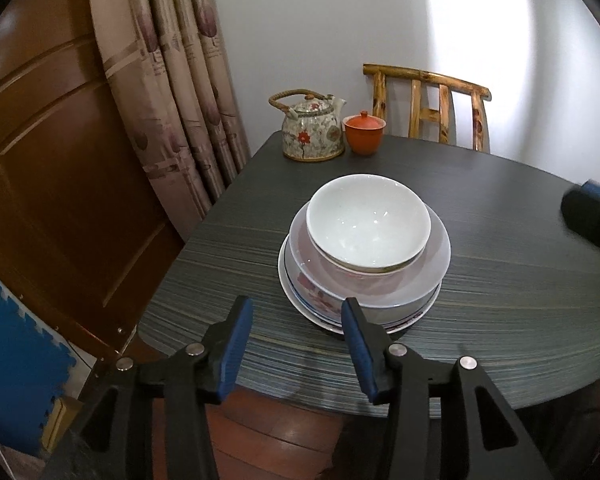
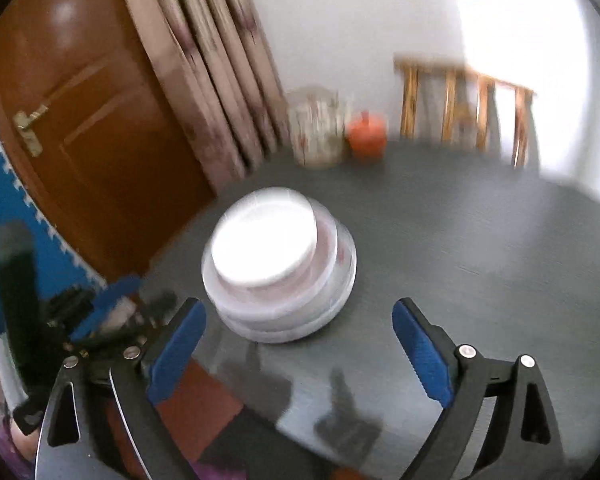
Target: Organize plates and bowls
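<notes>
One stack of dishes stands on the dark grey table (image 1: 500, 280). A white bowl (image 1: 367, 222) sits on top, inside a wider pale bowl (image 1: 434, 264) with red flowers, on a white plate (image 1: 296, 300). My left gripper (image 1: 296, 312) hovers just in front of the stack, open, with nothing between its blue pads. In the blurred right wrist view the same stack (image 2: 278, 268) lies ahead of my right gripper (image 2: 298, 312), whose jaws stand wide open and empty. The left gripper (image 2: 100, 312) shows at that view's lower left.
A floral teapot (image 1: 311, 130) and a lidded orange cup (image 1: 363, 132) stand at the table's far edge. A bamboo chair (image 1: 432, 106) is behind them. A curtain (image 1: 172, 80) and a brown door (image 1: 60, 160) are at the left, with blue foam mats (image 1: 12, 356) below.
</notes>
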